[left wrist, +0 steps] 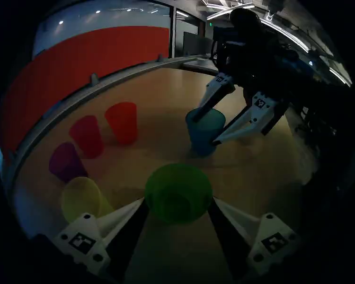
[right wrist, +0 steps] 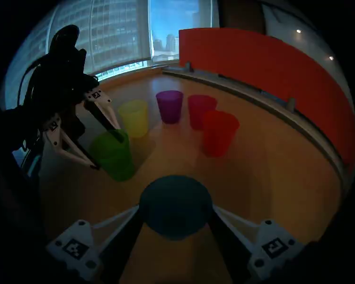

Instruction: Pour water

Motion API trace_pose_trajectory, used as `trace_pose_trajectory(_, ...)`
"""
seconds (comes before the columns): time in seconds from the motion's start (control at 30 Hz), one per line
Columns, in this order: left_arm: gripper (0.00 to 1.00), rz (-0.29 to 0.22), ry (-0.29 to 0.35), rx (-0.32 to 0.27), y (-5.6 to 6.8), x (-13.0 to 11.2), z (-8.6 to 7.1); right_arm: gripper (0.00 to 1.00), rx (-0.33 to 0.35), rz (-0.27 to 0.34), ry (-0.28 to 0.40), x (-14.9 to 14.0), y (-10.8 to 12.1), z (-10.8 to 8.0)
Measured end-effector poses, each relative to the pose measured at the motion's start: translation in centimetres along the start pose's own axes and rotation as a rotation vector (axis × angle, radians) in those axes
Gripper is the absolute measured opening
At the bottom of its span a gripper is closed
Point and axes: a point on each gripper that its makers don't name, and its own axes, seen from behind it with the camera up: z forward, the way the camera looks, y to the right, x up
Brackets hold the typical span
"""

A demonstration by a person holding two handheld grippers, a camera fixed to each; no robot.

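Note:
A green cup (left wrist: 177,187) sits upright between the fingers of my left gripper (left wrist: 177,202), which press on its two sides. Farther across the wooden table (left wrist: 158,94), my right gripper (left wrist: 205,130) is shut on a blue cup (left wrist: 203,139) that stands upright on the wood. In the right gripper view, the blue cup (right wrist: 175,201) sits between the right gripper's (right wrist: 176,209) own fingers. To the left there, the left gripper (right wrist: 108,151) grips the green cup (right wrist: 113,158). No water can be made out in either cup.
Other cups stand in a curved row: red (left wrist: 122,122), crimson (left wrist: 86,136), purple (left wrist: 66,162) and yellow (left wrist: 83,199). A rail and a red wall panel (left wrist: 83,57) run along the table's far edge. Windows (right wrist: 111,33) lie behind the left gripper.

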Motion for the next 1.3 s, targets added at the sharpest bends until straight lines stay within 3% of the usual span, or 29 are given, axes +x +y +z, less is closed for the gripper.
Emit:
trace_pose_trajectory(0.23, 0.85, 0.000, -0.002, 0.001, 0.0, 0.0, 0.0, 0.92, -0.008, -0.015, -0.010, -0.4, 0.2, -0.1)
trace_pose_trajectory(0.4, 0.86, 0.002, -0.004, 0.002, 0.0, 0.0, 0.0, 1.00, -0.001, -0.019, -0.025, -0.9, -0.1, -0.1)
trace_pose_trajectory(0.6, 0.86, -0.006, -0.008, 0.003, 0.1, -0.1, 0.0, 1.00, -0.003, -0.021, -0.031, -1.2, -0.1, -0.2)
trace_pose_trajectory(0.73, 1.00, -0.015, -0.004, 0.000, 0.2, 0.1, 0.0, 1.00, -0.011, -0.024, -0.031, -1.2, 0.1, -0.3)
trace_pose_trajectory(1.3, 1.00, -0.011, -0.014, 0.030, -0.1, -1.1, -0.9, 1.00, -0.028, -0.022, -0.023, -1.5, 0.0, -1.4)
